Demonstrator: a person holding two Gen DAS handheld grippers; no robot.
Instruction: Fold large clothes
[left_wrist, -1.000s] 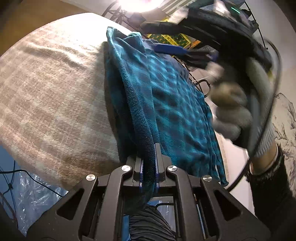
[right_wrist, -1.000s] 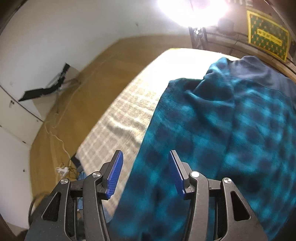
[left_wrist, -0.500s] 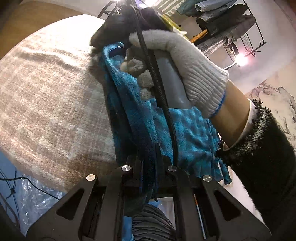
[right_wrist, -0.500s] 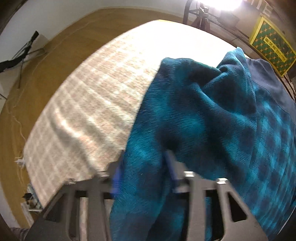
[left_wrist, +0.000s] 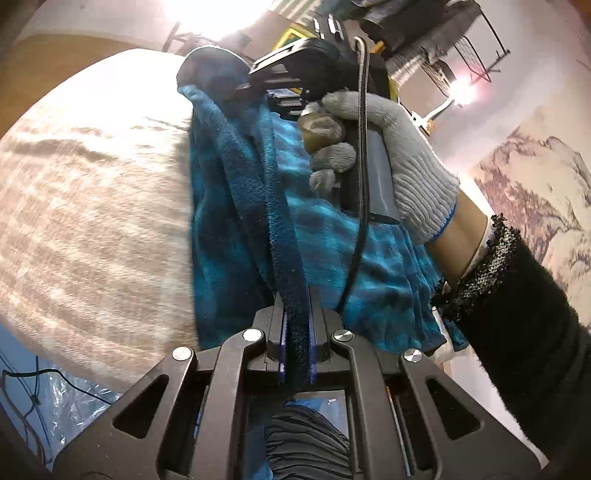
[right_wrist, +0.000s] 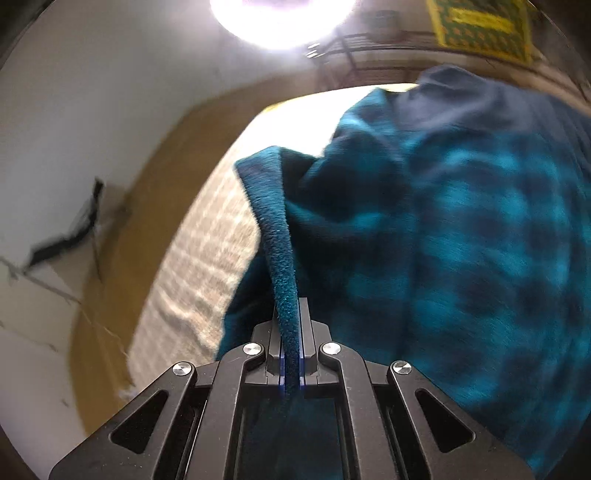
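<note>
Now I am pinching the soft, floppy teal fleece garment (right_wrist: 461, 240) in both my left gripper (left_wrist: 296, 332) and right gripper (right_wrist: 291, 354), gripping its thick hem at lower centre; it is likely sagging, not slipping.

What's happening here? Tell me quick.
A person is folding a teal plaid fleece garment on a beige checked surface. The left claw is shut on one folded edge. The right claw, in a gloved hand, has just closed on another edge. Both pinch fabric; the fold isn't laid down yet.
</note>
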